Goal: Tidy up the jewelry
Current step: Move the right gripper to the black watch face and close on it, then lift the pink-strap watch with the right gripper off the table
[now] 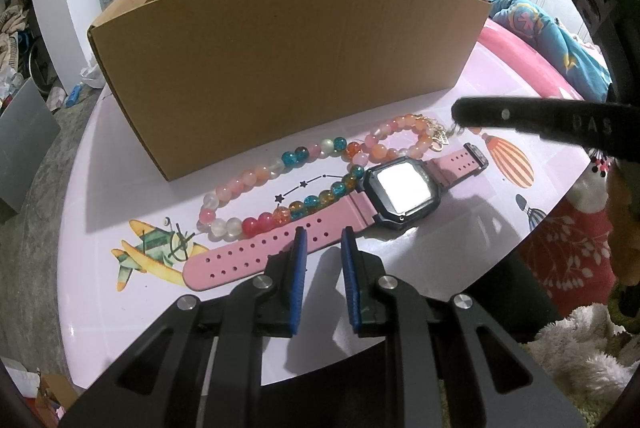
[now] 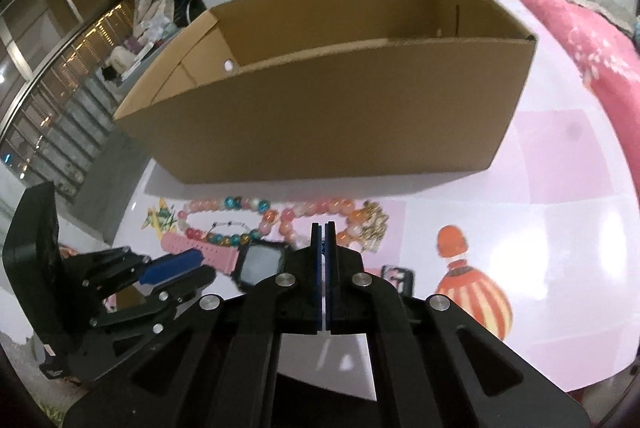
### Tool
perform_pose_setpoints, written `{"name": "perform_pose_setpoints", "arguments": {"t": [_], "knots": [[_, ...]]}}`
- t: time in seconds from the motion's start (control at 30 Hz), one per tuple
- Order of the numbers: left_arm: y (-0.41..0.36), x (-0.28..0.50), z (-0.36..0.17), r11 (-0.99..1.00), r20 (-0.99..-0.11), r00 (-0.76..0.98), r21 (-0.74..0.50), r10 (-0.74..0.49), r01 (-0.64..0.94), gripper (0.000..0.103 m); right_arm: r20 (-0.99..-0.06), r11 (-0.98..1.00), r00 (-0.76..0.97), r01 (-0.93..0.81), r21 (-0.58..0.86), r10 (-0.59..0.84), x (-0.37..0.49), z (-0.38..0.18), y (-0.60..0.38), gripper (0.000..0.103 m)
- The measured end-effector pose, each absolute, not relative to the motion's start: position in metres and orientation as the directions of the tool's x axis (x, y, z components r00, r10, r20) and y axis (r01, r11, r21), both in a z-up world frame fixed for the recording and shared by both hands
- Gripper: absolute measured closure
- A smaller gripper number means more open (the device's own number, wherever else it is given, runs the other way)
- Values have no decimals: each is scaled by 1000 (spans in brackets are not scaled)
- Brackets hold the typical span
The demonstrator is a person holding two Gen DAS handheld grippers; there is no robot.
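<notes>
A pink-strapped watch [image 1: 400, 191] with a black case lies on the printed table [image 1: 452, 248], in front of an open cardboard box [image 1: 280, 67]. A long string of mixed beads [image 1: 248, 179] and a small pink bead bracelet [image 1: 400, 139] with a gold charm lie between them. My left gripper [image 1: 323, 240] hovers over the watch strap with a narrow gap between its blue pads and nothing pinched. My right gripper [image 2: 324, 226] is shut. In the left wrist view its tip [image 1: 458, 113] pinches the thin chain at the bracelet's charm. The watch [image 2: 262, 262] and box [image 2: 320, 115] also show in the right wrist view.
Plush toys [image 1: 580, 228] crowd the table's right edge, with a blue patterned blanket [image 1: 540, 27] behind them. A pink blanket [image 2: 580, 35] lies to the right of the box. Bare table [image 2: 560, 207] extends right of the jewelry. The floor drops off at the left.
</notes>
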State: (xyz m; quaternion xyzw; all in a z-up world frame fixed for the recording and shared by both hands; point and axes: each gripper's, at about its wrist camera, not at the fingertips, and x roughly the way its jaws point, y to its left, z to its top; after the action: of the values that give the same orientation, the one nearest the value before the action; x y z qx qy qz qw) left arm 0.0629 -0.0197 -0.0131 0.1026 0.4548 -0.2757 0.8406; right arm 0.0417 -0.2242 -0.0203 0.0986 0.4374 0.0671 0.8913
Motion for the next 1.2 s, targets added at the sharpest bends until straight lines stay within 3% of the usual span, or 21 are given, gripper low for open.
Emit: {"name": "perform_pose_setpoints", "arguments": {"t": [0.17, 0.27, 0.37, 0.47, 0.63, 0.9, 1.2], "knots": [[-20, 63, -13, 827, -822, 434, -78, -369, 557, 86, -729, 974, 660, -17, 224, 179, 47, -11, -226, 103], [-20, 63, -13, 827, -820, 435, -80, -372, 556, 86, -725, 974, 669, 3, 227, 167, 52, -10, -228, 97], [-19, 64, -12, 828, -822, 431, -84, -372, 554, 86, -722, 972, 673, 18, 232, 160, 51, -9, -232, 71], [-17, 63, -11, 828, -820, 433, -86, -375, 554, 84, -713, 974, 680, -5, 225, 168, 45, -8, -229, 66], [-14, 58, -7, 831, -811, 443, -93, -383, 548, 66, -743, 973, 630, -111, 202, 226, 36, -16, -209, 57], [9, 52, -4, 873, -796, 472, -137, -378, 468, 28, -780, 966, 573, -204, 161, 251, 33, -36, -180, 47], [37, 39, 3, 870, -753, 470, -280, -461, 405, 7, -783, 947, 580, -318, 39, 227, 39, -44, -159, 43]]}}
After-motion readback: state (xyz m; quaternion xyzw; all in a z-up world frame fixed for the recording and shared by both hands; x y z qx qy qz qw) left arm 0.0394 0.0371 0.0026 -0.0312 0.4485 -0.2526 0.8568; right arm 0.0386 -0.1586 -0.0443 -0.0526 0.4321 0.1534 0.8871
